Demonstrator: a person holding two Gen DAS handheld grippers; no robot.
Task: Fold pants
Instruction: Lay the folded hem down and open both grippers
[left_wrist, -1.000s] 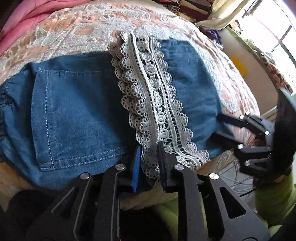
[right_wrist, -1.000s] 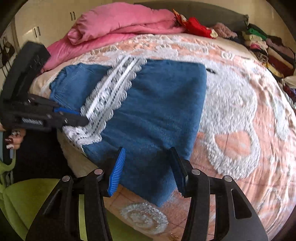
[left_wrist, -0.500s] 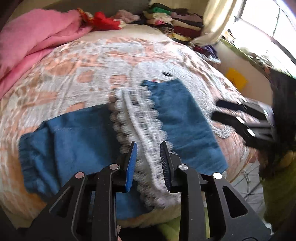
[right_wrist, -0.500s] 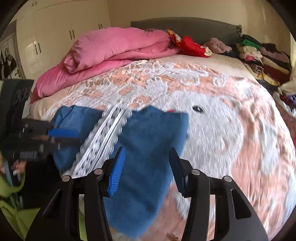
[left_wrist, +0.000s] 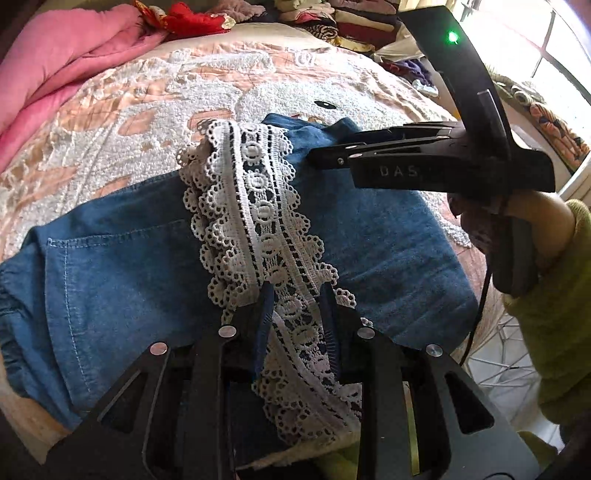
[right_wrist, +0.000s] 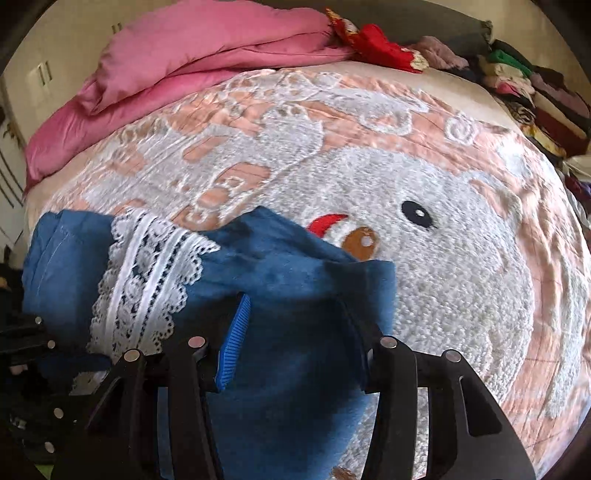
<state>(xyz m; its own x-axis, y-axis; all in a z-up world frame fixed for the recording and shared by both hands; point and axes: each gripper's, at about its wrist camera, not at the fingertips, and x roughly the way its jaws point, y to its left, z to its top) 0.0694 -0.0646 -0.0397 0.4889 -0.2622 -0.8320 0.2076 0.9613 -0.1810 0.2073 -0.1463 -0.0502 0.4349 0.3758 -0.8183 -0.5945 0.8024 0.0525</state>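
Pants, left wrist view: your blue denim pants with a white lace band (left_wrist: 122, 280) lie folded on the near part of the bed.
Surface: a peach and white tufted bedspread with a cartoon face (left_wrist: 155, 99) covers the bed under them.
Left gripper (left_wrist: 297, 314): your jaws stand narrowly apart astride the lace band; whether the pads pinch it, you cannot tell.
In the way: your right gripper (left_wrist: 314, 157) reaches in from the right, low over the far denim edge, in a hand (left_wrist: 517, 221) with a green sleeve.
Room: a pink quilt (left_wrist: 55, 62) lies at far left, stacked folded clothes (left_wrist: 351, 22) at the back, a bright window at right.

Pants, right wrist view: the denim (right_wrist: 280, 280) bunches up near the bedspread's (right_wrist: 461, 295) front edge.
Right gripper (right_wrist: 295, 328): your jaws, part open, have just been closing, with a raised denim fold between them; the blue pad (right_wrist: 234, 343) touches cloth, the far pad is hidden.
Around: the quilt (right_wrist: 192, 55) and a red cloth (right_wrist: 384, 48) lie at the back.
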